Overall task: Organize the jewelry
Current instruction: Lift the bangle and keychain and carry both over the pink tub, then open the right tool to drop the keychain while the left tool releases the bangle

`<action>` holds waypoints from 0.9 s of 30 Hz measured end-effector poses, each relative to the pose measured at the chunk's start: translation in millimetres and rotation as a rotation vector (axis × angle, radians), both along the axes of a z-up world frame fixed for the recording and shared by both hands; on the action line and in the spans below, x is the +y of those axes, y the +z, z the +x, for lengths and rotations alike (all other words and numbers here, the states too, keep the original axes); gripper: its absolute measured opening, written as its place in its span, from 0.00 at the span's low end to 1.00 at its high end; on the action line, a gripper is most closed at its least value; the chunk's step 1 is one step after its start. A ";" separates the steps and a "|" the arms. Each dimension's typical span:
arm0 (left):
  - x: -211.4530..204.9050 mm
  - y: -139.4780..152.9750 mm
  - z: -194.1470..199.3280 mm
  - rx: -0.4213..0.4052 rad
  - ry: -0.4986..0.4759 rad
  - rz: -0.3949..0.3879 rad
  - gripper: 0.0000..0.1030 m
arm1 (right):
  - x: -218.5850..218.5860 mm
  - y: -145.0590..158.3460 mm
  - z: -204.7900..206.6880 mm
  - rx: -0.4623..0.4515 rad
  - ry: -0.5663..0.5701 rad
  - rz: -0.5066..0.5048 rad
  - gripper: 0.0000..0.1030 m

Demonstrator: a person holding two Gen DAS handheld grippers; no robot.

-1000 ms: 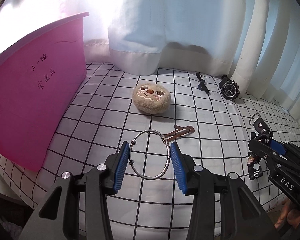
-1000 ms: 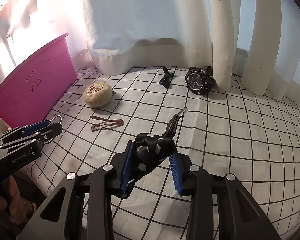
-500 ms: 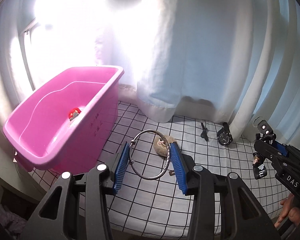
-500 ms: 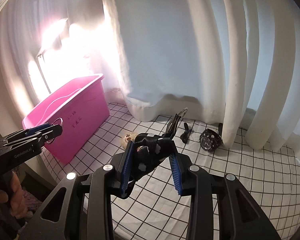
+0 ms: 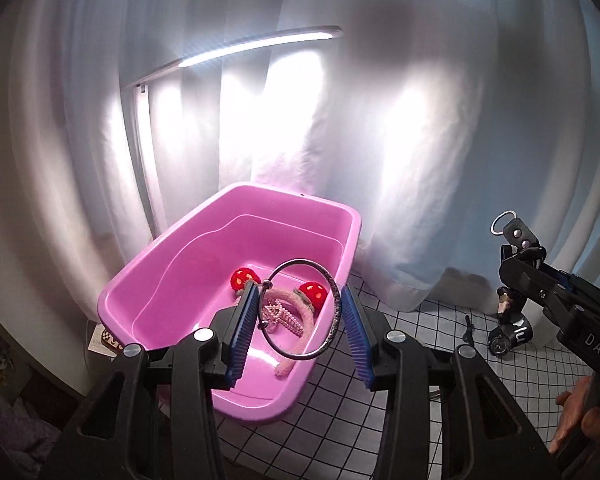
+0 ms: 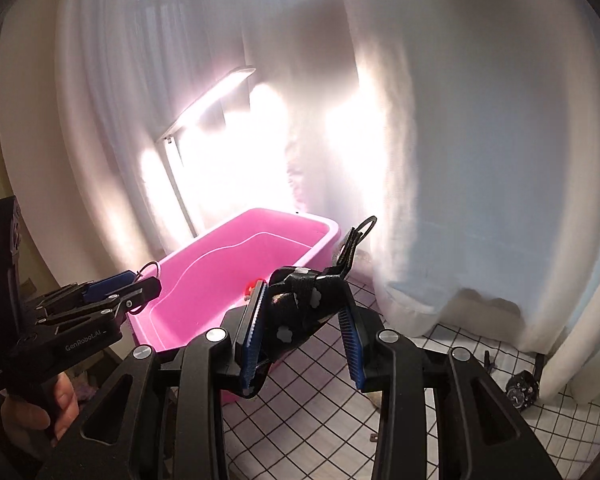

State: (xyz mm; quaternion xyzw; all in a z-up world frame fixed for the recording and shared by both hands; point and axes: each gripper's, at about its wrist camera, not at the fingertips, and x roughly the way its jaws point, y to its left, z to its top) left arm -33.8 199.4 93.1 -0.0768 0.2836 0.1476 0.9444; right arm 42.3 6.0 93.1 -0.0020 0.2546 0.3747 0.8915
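White curtains w/ a bright lamp bar (image 5: 256, 46) back the scene; a black-grid cloth (image 5: 340, 408) covers the surface.

Nearest in the left wrist view, the left gripper (image 5: 298, 320) is clamped on a silver bangle (image 5: 300, 308), blue pads pressing its rim on both sides, ring upright. It hangs above the near end of the pink tub (image 5: 148, 272), roughly over the opening. In the right wrist view the right gripper (image 6: 302, 316) is closed on a black strap piece (image 6: 300, 300) w/ flower studs and a metal ring at its far tip; it sits just short of the tub's near corner, over the cloth.

Step in hand, as I read it: carrying both pieces to the tub. Next move prob. needs each gripper well inside the rim, then jaws opened so the pieces drop; the right one has further to go, and the two grippers are close, so mind a bump.

Tub contents: a pink headband (image 5: 296, 312) w/ two red balls (image 5: 242, 278), plus a pearly hair clip (image 5: 276, 314).

Further off on the cloth by the curtain hem: a black watch (image 6: 522, 390) and a small dark clip (image 5: 467, 330), not yet sorted.
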 end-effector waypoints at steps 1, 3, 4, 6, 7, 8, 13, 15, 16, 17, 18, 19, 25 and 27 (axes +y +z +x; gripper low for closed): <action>9.1 0.1 2.3 0.000 0.010 0.005 0.41 | 14.1 3.2 3.9 0.000 0.020 -0.002 0.33; 30.3 -0.4 7.9 0.002 0.034 0.004 0.41 | 42.2 6.4 10.4 -0.004 0.053 -0.014 0.33; 40.7 -1.6 10.1 0.007 0.047 0.001 0.41 | 56.6 6.7 14.3 -0.002 0.069 -0.023 0.33; 61.7 -4.8 16.1 0.022 0.068 -0.025 0.41 | 85.2 4.9 23.7 0.014 0.098 -0.040 0.33; 71.6 -8.2 20.1 0.030 0.074 -0.041 0.41 | 98.6 2.7 28.6 0.024 0.112 -0.050 0.33; 80.0 -11.7 23.5 0.038 0.081 -0.050 0.41 | 113.0 0.9 34.1 0.032 0.122 -0.060 0.33; 114.7 -37.9 40.9 0.097 0.106 -0.101 0.41 | 169.5 -16.6 59.4 0.093 0.172 -0.130 0.33; 125.2 -48.9 48.5 0.127 0.113 -0.122 0.41 | 188.2 -26.6 71.6 0.119 0.184 -0.166 0.33; 128.5 -55.0 52.0 0.142 0.114 -0.132 0.41 | 195.6 -31.5 77.9 0.134 0.189 -0.183 0.33; 132.3 -60.8 55.5 0.159 0.115 -0.141 0.41 | 201.8 -36.3 83.6 0.148 0.193 -0.200 0.33; 135.9 -66.2 59.1 0.176 0.117 -0.153 0.41 | 208.2 -41.2 89.0 0.163 0.196 -0.216 0.33; 139.1 -71.5 60.2 0.190 0.116 -0.167 0.41 | 212.8 -47.1 94.1 0.179 0.198 -0.230 0.33; 148.5 -91.6 75.8 0.264 0.102 -0.216 0.41 | 232.5 -71.6 120.4 0.274 0.197 -0.297 0.33; 148.9 -95.2 80.2 0.282 0.097 -0.223 0.41 | 236.0 -77.0 127.2 0.293 0.187 -0.316 0.33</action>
